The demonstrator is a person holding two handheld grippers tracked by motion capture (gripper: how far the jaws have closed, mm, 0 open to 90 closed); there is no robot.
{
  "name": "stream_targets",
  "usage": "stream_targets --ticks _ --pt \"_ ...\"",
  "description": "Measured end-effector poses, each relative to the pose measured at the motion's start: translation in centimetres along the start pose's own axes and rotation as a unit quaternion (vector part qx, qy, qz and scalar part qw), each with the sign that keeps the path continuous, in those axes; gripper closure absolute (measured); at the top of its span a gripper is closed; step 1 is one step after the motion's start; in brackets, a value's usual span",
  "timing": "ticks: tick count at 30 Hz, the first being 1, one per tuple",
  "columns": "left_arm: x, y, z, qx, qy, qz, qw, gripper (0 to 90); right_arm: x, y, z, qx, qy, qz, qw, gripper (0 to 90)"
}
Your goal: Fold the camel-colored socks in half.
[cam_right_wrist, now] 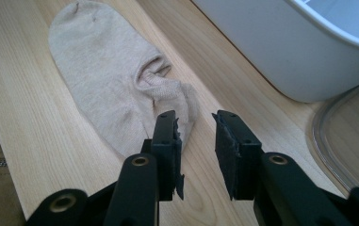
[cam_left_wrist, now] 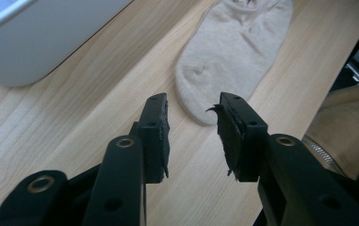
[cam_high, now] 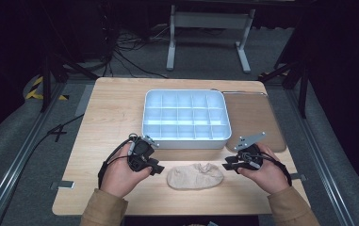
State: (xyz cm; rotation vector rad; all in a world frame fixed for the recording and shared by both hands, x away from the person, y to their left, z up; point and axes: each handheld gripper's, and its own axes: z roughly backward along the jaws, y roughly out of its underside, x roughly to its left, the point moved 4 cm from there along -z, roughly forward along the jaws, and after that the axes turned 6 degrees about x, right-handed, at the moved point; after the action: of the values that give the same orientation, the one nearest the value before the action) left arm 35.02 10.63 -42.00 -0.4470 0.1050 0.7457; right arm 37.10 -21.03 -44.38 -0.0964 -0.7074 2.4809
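From the high view, a beige sock (cam_high: 195,175) is lying flat on the near part of the wooden table (cam_high: 106,117), between the left gripper (cam_high: 154,165) and the right gripper (cam_high: 229,165), with each hand holding its tool just off one end of the sock. That view is also taking in the whole white divided tray (cam_high: 185,136) standing behind the sock and a clear lid (cam_high: 257,120) lying to the tray's right, touching or nearly touching its side. The left gripper view is showing what the high view cannot: its two black jaws are standing partly spread with bare wood between them, their tips hovering just short of the sock's (cam_left_wrist: 233,52) rounded toe end and pinching nothing; a rounded corner of the tray (cam_left_wrist: 36,42) is sitting at upper left, and a tan sleeve (cam_left_wrist: 351,127) is showing at the right edge. The right gripper view is looking from the other end: its jaws are likewise partly spread and empty, the left one overlapping the sock's (cam_right_wrist: 106,80) gathered opening in the picture, though whether it is touching the fabric cannot be told. The tray wall (cam_right_wrist: 285,52) and the lid's curved edge (cam_right_wrist: 330,155) are lying beyond at the right.
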Motion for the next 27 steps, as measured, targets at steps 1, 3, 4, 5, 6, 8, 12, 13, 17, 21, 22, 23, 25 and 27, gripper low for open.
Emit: stream_targets --ticks 1,3,4,5,6,8,12,13,17,21,22,23,25,27 --pt "0.0 0.0 -0.2 0.004 0.003 0.007 1.0 64.9 0.0 0.0 0.0 0.001 0.0 -0.002 1.0 69.5" --pt "-0.1 -0.2 -0.6 0.009 0.015 0.014 0.9997 67.4 0.1 0.0 0.0 0.001 -0.002 -0.003 1.0 69.2" --pt "-0.2 -0.3 -0.8 0.011 0.018 0.013 0.9997 67.4 0.0 0.0 0.0 0.001 -0.001 -0.003 1.0 69.0" --pt "-0.4 -0.4 -1.0 0.014 0.016 0.008 0.9997 68.0 0.0 0.0 0.0 0.0 -0.001 -0.002 1.0 68.9" --pt "-0.4 -0.5 -1.2 0.015 0.013 0.004 0.9998 68.4 0.0 0.0 0.0 0.0 -0.001 -0.002 1.0 68.8" --pt "-0.7 -0.6 -1.5 0.026 0.007 0.0 0.9996 68.7 0.1 0.1 -0.1 -0.001 -0.002 -0.002 1.0 68.8" --pt "-1.0 -0.7 -2.4 0.045 -0.001 -0.008 0.9989 68.3 0.1 0.1 -0.1 0.001 -0.004 -0.002 1.0 68.6" --pt "-1.0 -0.8 -2.7 0.05 -0.003 -0.008 0.9987 68.1 0.2 0.1 -0.1 0.001 -0.004 -0.002 1.0 68.5" --pt "-0.6 -0.8 -4.3 0.07 0.003 0.009 0.9975 65.2 0.2 0.2 -0.5 0.016 0.024 0.011 0.9995 67.6" --pt "-0.3 -0.8 -5.1 0.078 -0.005 0.023 0.9967 64.5 0.3 0.3 -1.0 0.025 0.023 0.015 0.9993 67.2" --pt "-0.3 -0.9 -5.3 0.076 -0.006 0.024 0.9968 64.5 0.4 0.3 -1.0 0.026 0.022 0.016 0.9993 67.1" --pt "-0.3 -0.9 -5.5 0.076 -0.002 0.024 0.9968 64.6 0.4 0.3 -1.1 0.026 0.021 0.016 0.9993 67.1" --pt "-0.4 -1.0 -5.8 0.074 0.006 0.028 0.9969 64.7 0.5 0.2 -1.1 0.027 0.021 0.017 0.9993 66.9" --pt "-0.4 -1.0 -6.1 0.074 0.008 0.029 0.9968 64.6 0.6 0.2 -1.2 0.028 0.02 0.018 0.9992 66.9"
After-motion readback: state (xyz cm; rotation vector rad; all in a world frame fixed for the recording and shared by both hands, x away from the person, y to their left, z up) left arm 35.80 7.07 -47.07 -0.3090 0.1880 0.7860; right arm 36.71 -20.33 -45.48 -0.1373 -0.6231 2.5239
